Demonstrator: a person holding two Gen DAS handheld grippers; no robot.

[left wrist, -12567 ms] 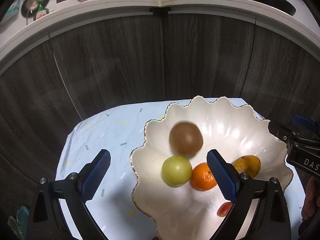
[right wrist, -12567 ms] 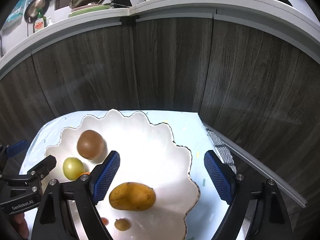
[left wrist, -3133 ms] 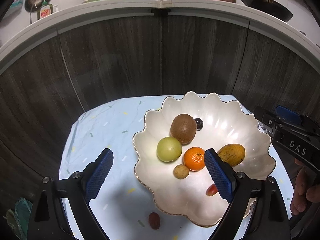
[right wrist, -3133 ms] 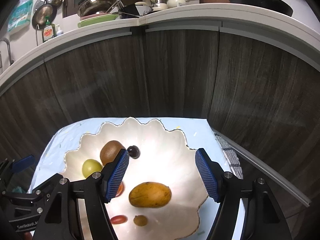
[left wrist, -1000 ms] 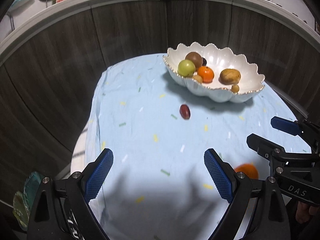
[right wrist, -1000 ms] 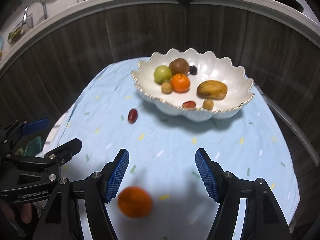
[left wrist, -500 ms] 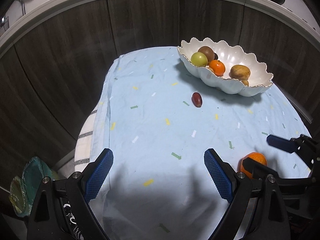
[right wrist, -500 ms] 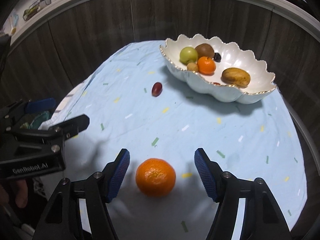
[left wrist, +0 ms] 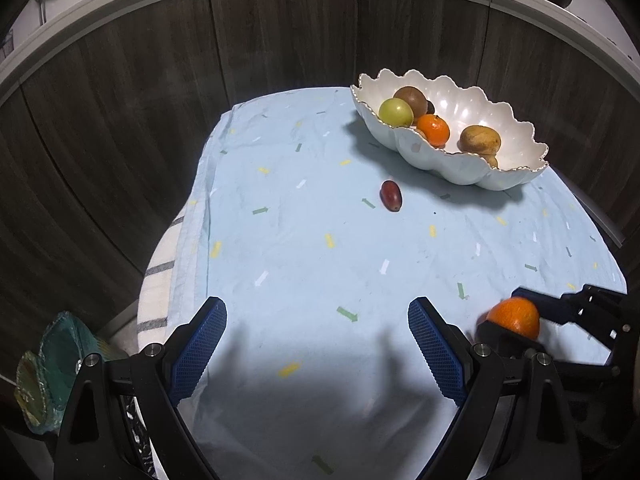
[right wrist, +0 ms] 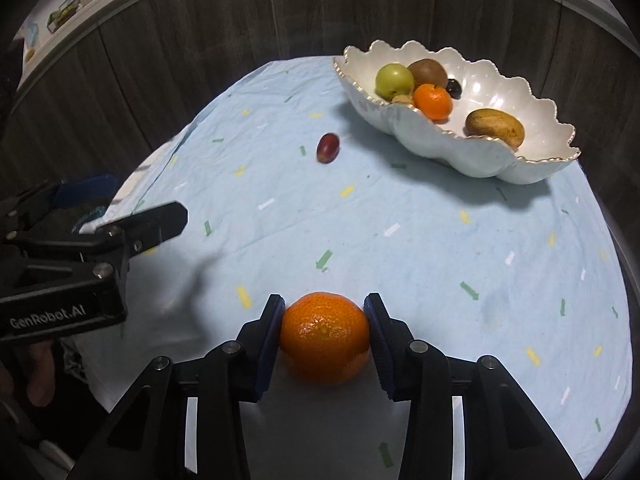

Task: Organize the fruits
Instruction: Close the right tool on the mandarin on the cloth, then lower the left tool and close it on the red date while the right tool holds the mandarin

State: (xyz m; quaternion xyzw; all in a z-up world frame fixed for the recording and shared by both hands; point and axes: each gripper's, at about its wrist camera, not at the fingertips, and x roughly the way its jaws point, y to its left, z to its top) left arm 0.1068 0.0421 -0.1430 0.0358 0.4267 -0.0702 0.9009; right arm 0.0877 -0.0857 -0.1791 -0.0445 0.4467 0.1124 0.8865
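My right gripper (right wrist: 324, 334) is shut on a large orange (right wrist: 325, 338) near the front of the table; the orange also shows in the left wrist view (left wrist: 514, 317). My left gripper (left wrist: 318, 344) is open and empty over the front of the blue cloth. A white scalloped bowl (left wrist: 508, 178) (right wrist: 472, 156) at the far right holds a green apple (left wrist: 395, 112), a kiwi (left wrist: 411, 97), a small orange (left wrist: 434, 130), a mango (left wrist: 479, 140) and smaller fruits. A red grape (left wrist: 391, 195) (right wrist: 328, 147) lies on the cloth left of the bowl.
The table is covered by a light blue cloth (left wrist: 320, 248) with a striped towel edge (left wrist: 160, 280) at the left. Dark wood panels (left wrist: 280, 40) curve around the back. A green object (left wrist: 44, 364) sits below the table's left edge.
My right gripper has closed its jaws on the large orange. Both grippers have drawn back from the bowl toward the table's front.
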